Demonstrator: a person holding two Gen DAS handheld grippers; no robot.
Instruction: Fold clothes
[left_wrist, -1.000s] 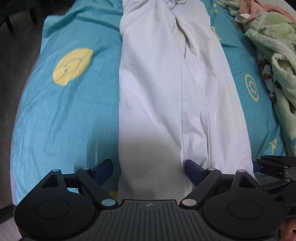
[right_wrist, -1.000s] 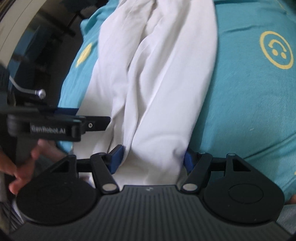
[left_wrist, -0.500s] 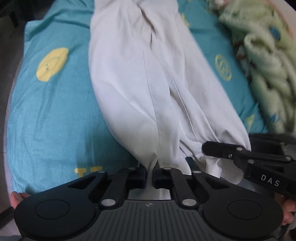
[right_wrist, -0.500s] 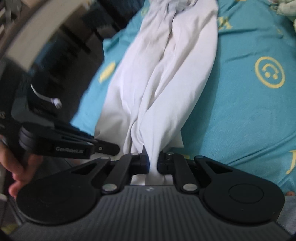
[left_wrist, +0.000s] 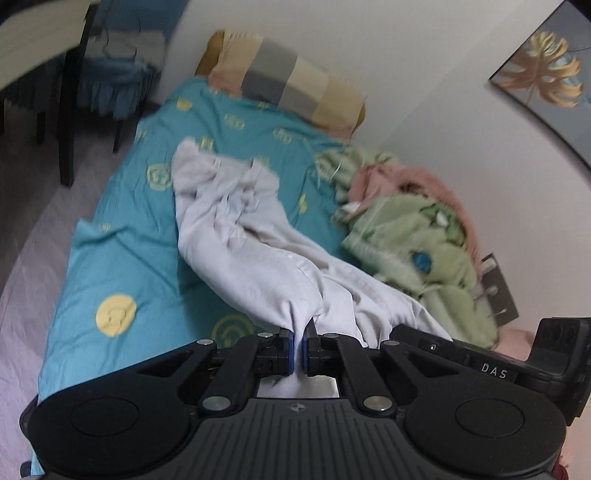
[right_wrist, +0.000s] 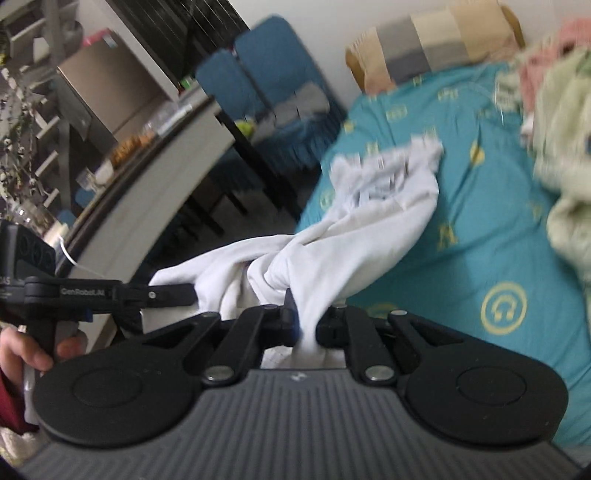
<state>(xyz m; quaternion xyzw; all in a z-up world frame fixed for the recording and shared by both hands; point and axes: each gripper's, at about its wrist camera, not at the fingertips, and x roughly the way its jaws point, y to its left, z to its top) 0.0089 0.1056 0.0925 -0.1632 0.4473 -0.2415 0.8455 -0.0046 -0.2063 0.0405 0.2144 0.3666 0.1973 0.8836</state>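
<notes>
Clamping the trousers (left_wrist: 258, 258) by thin hem pinches, both grippers — left (left_wrist: 298, 349), right (right_wrist: 304, 325) — risk slippage; the far end could drag crooked near the bed's (left_wrist: 110, 258) head edge.

Both cams sit right behind their tongs, angled down along the bed (left_wrist: 122, 254) toward the pillow (left_wrist: 288, 85) at its far end. Left cam looks from the bed's foot; right cam sits beside it. Both catch the same pillow (right_wrist: 432, 44) and bed (right_wrist: 480, 236).
</notes>
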